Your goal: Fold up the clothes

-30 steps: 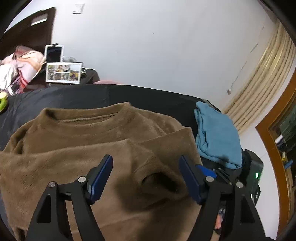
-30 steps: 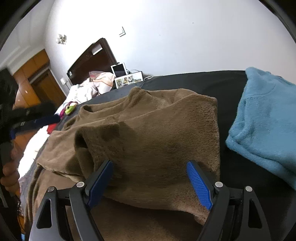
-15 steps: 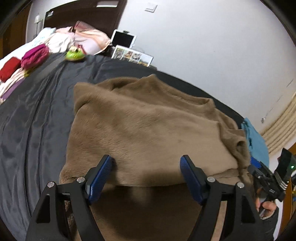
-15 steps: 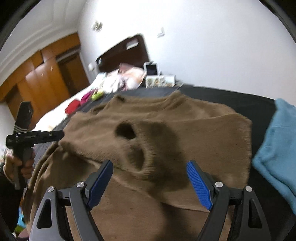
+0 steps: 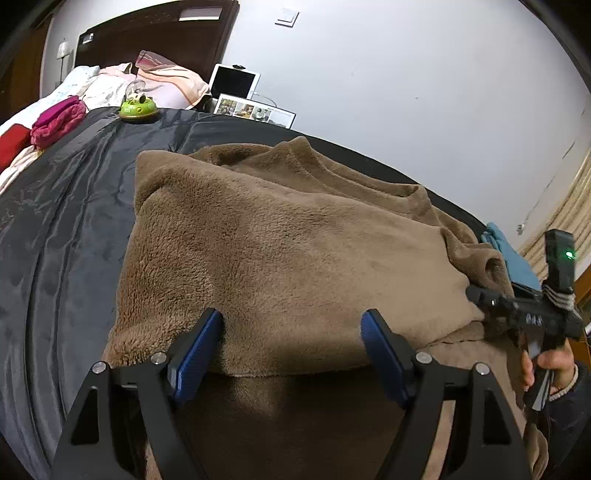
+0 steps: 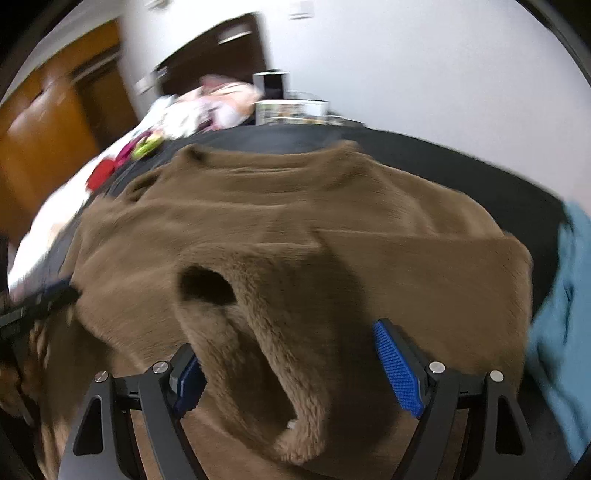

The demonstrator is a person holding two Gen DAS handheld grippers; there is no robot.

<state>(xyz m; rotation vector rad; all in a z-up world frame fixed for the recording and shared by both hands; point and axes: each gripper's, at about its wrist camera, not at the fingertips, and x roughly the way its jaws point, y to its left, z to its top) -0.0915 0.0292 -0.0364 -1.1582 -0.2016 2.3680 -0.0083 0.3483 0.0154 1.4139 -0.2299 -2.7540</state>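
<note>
A white-walled bedroom holds a bed under a dark grey sheet (image 5: 74,229), with a dark headboard (image 5: 155,33) and wooden wardrobe (image 6: 44,122) beyond. The brown fleece sweater (image 5: 295,251) lies partly folded across it, a blue garment (image 6: 561,314) beside. The left gripper (image 5: 291,332) and right gripper (image 6: 291,354) gape wide, holding nothing. No writing is legible.

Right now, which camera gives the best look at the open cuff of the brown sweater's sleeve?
The right wrist view: the sleeve cuff sits near the centre, its dark opening facing the camera, though slightly blurred. In the left wrist view the same cuff is small, at the far right edge of the brown sweater.
</note>
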